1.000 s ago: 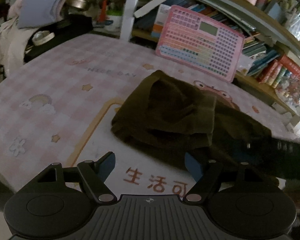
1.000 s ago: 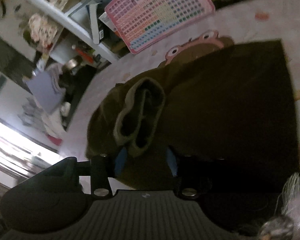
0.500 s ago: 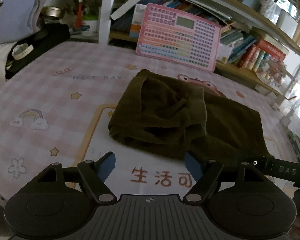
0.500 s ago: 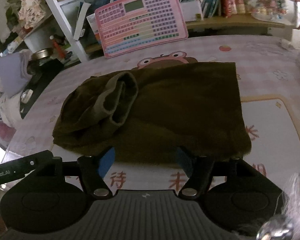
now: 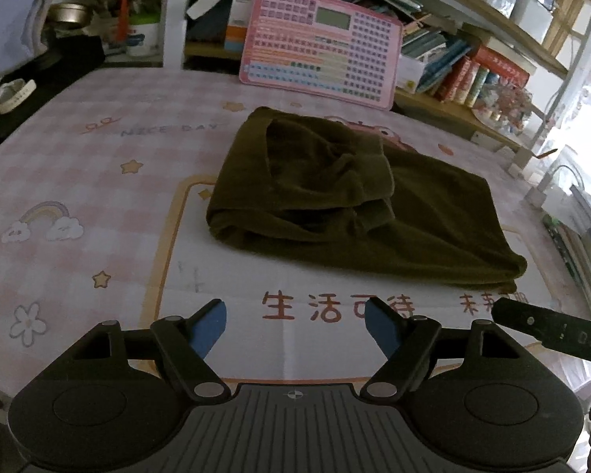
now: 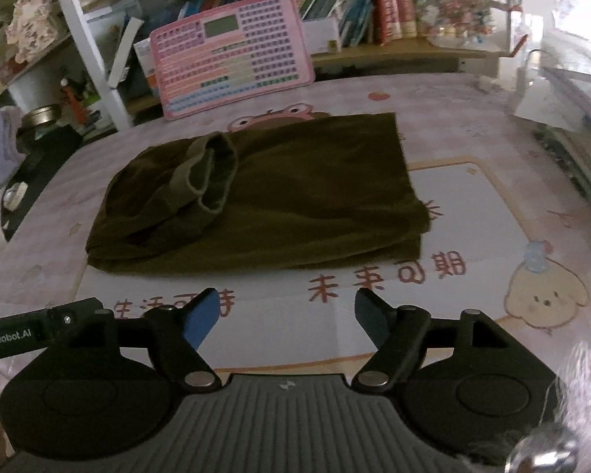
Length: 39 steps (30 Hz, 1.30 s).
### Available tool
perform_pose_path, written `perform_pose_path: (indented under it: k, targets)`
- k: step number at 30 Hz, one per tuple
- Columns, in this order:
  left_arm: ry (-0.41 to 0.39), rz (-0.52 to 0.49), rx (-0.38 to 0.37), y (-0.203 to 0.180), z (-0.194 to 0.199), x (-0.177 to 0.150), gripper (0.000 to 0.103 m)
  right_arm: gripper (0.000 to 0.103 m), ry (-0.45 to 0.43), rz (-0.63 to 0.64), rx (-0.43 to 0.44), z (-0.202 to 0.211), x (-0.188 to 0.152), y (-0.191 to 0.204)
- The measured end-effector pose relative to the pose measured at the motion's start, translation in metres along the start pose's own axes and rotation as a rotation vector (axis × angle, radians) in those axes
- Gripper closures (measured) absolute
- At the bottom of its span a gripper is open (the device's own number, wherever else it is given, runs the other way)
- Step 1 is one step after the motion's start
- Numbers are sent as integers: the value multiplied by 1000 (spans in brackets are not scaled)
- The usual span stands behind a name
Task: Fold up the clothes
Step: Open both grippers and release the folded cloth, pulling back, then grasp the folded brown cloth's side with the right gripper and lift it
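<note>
Both the left gripper and the right gripper, whose jaws have just been opening, stand wide and hold nothing above the printed tablecloth, and just beyond their fingertips, untouched, lies the folded olive-brown garment, a pink keyboard toy propped behind it.

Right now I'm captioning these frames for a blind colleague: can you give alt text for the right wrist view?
A dark olive garment, partly folded with a sleeve cuff lying on top, rests on a pink checked tablecloth. The right gripper hangs in front of it, fingers apart and empty. A pink keyboard toy leans against bookshelves behind.
</note>
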<state>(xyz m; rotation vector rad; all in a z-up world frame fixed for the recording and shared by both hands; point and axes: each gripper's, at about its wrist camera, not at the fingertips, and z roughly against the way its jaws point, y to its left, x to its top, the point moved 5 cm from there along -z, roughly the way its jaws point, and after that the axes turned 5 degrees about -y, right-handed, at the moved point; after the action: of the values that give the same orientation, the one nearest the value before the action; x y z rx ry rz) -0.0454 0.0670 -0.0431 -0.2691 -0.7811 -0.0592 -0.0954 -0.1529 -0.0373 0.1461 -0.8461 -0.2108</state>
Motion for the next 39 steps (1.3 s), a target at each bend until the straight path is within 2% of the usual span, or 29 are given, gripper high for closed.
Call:
perform_pose_path:
  k: [5, 13, 24, 32, 39]
  targets:
    - [8, -11, -16, -2, -1, -1, 21, 27, -7, -9, -28, 6, -2, -1]
    - [25, 2, 2, -6, -10, -1, 19, 24, 4, -1, -27, 2, 1, -8]
    - [46, -12, 71, -51, -37, 3, 17, 24, 36, -25, 24, -25, 15, -55]
    - [47, 0, 185, -105, -62, 6, 17, 24, 93, -91, 190, -60, 50, -110]
    - [17, 35, 287, -132, -63, 7, 16, 24, 208, -186, 355, -96, 72, -143]
